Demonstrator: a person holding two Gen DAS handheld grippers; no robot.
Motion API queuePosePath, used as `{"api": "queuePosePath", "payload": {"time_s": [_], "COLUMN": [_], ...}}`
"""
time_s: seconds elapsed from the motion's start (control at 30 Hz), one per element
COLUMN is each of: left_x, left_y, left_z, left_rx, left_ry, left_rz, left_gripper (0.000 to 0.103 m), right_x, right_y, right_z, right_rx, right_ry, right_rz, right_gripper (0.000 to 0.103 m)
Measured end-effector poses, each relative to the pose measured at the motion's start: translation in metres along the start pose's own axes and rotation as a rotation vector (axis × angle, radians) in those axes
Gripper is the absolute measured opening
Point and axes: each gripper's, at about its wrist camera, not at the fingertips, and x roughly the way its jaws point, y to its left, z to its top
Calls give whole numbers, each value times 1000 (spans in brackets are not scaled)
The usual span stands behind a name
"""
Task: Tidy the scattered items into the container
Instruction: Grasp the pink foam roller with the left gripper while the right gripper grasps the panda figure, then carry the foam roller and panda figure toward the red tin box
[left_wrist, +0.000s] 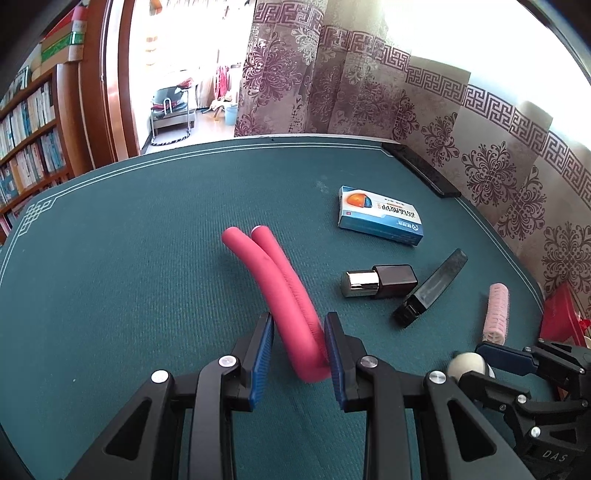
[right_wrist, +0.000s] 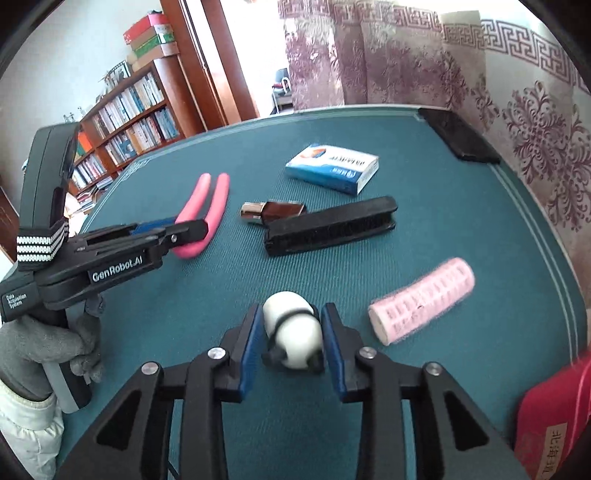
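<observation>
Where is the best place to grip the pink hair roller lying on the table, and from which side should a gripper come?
Probably at the middle of the pink hair roller, coming from above with the fingers across its short width. It lies flat on the green table with free space on both long sides, and its round body fits between flat pads.

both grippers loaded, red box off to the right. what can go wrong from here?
1. The right gripper pinches a round panda figure by its curved sides; it may squirt out or roll.
2. The left gripper holds the folded pink foam rod at its bend only; the long free ends could sag or sweep the lipstick.
3. The grippers are close together, so both heading for the red container risks a collision.
</observation>
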Motion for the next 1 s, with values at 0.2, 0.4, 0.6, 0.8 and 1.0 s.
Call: {"api": "queuePosePath", "payload": {"time_s": [0.2, 0.4, 0.6, 0.8, 1.0], "left_x": [16, 21, 2, -27, -26], "left_y": [5, 3, 3, -8, -16], "left_z": [6, 12, -3, -12, -12], "left_rx": [-17, 7, -13, 2, 25], "left_ry": [15, 15, 0, -41, -29], "left_rz": [13, 27, 13, 0, 37], "left_gripper": [30, 29, 18, 18, 18], "right_x": [12, 10, -12, -46, -64], "right_y": [7, 13, 6, 10, 1], "right_z": [-5, -9, -19, -27, -42], "right_rx": [-53, -73, 30, 46, 84], "right_ry": [12, 12, -9, -67, -81], "right_rz": [-35, -73, 6, 40, 44], "right_gripper": [44, 36, 36, 36, 36]}}
